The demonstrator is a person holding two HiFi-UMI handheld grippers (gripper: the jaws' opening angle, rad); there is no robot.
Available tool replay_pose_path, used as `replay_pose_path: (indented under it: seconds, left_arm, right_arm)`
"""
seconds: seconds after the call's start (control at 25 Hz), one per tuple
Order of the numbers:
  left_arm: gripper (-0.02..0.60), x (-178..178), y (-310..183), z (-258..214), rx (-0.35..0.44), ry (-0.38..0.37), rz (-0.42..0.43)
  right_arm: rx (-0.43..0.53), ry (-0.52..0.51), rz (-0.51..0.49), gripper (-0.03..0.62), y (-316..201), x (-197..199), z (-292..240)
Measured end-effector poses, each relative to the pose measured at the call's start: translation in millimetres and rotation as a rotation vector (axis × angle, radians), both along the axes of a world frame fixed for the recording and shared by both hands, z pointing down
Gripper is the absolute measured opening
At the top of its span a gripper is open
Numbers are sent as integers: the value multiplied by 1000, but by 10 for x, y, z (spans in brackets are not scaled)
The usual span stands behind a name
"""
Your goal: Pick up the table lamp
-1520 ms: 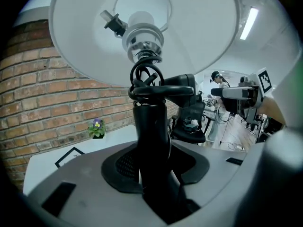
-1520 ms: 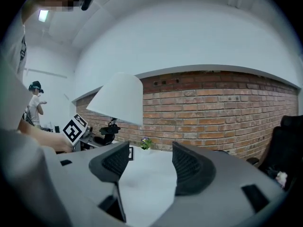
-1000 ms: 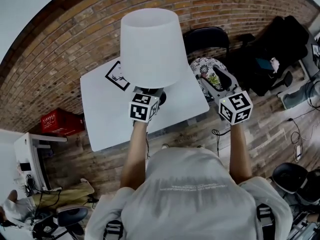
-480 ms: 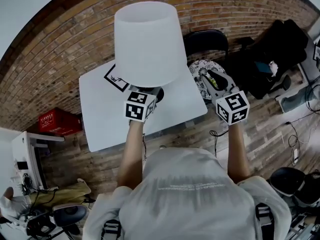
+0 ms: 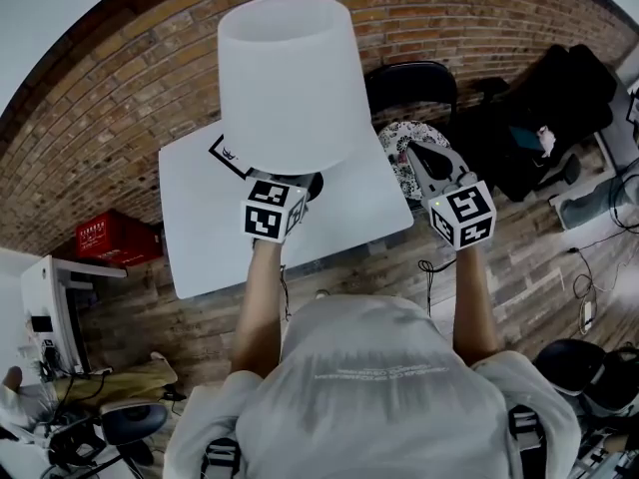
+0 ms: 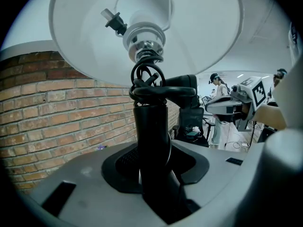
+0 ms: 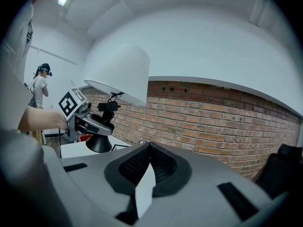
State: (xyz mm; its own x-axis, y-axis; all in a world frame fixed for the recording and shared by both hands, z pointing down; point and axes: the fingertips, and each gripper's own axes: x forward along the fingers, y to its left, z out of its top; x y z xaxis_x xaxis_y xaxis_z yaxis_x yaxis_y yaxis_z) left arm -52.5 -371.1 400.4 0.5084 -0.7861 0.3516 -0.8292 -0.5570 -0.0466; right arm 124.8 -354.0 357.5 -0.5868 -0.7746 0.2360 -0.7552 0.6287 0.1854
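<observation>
The table lamp has a big white shade (image 5: 288, 83) and a black stem (image 6: 151, 131). It hangs lifted above the white table (image 5: 200, 242), its black base (image 5: 312, 185) just under the shade's rim. My left gripper (image 5: 293, 190) is shut on the stem below the bulb socket (image 6: 144, 37). In the right gripper view the lamp's shade (image 7: 120, 72) and base (image 7: 99, 143) are clear of the tabletop, with the left gripper (image 7: 78, 112) on them. My right gripper (image 5: 417, 158) is off the table's right edge, jaws together, holding nothing.
A black-framed card (image 5: 226, 152) lies at the table's far edge under the shade. A black chair (image 5: 414, 78) with a patterned cushion (image 5: 399, 140) stands beyond the right gripper. A red crate (image 5: 108, 240) sits on the floor at left, and a brick wall (image 5: 120, 78) runs behind.
The lamp and my left gripper have risen and shifted a little left. The right gripper has edged left, jaws still together.
</observation>
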Motion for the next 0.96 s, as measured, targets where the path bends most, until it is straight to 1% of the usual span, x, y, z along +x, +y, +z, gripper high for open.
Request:
replay_pose_path:
  seconds: [0.2, 0.76, 0.96]
  left_arm:
    - [155, -18, 60, -10, 2, 2, -9]
    - [155, -126, 182, 57, -4, -4, -35]
    - [155, -206, 205, 70, -3, -1, -41]
  right_arm:
    - [0, 18, 1, 2, 38, 9, 12]
    - [-8, 21, 5, 2, 128, 24, 77]
    - [-9, 26, 5, 2, 149, -31, 94]
